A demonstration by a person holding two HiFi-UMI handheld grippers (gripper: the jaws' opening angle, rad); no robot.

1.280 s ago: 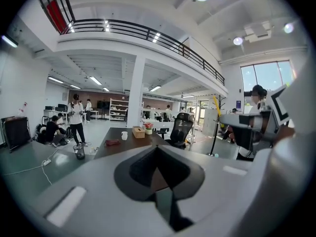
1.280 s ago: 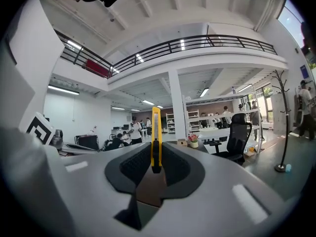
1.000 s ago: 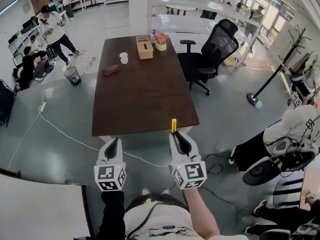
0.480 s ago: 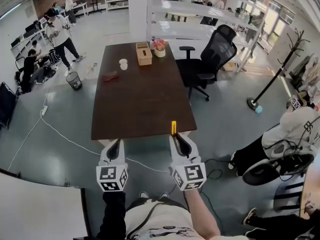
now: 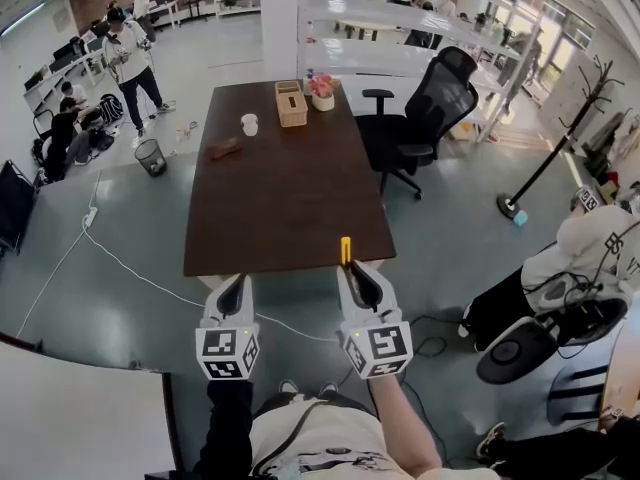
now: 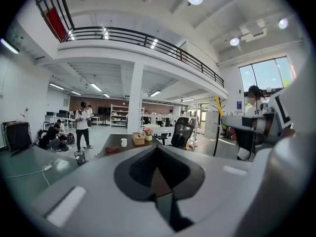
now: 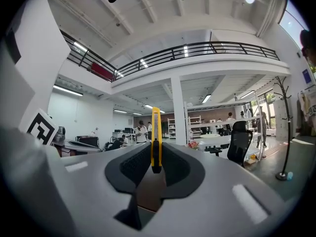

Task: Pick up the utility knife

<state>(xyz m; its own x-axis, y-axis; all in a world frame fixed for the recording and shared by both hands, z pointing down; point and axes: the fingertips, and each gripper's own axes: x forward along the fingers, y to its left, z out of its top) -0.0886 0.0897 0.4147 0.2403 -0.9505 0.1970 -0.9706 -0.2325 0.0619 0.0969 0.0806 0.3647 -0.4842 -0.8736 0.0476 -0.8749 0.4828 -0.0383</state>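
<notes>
I'm looking down at the dark table (image 5: 290,188), which is lying straight ahead of both tongs, with its near edge just past their tips. The left gripper (image 5: 232,284) is hanging beside its partner with its jaws pressed together on nothing, so it's playing no part here. The right gripper (image 5: 353,270) is doing the work: it's pinching the utility knife (image 5: 346,251) by its lower end. In the right gripper view, the yellow body is standing up out of the pads, with its long axis running upright across the line the tongs point along. So the knife isn't lying off anywhere; it's sitting in the right jaws, and I'm judging the pick-up as good as done.
</notes>
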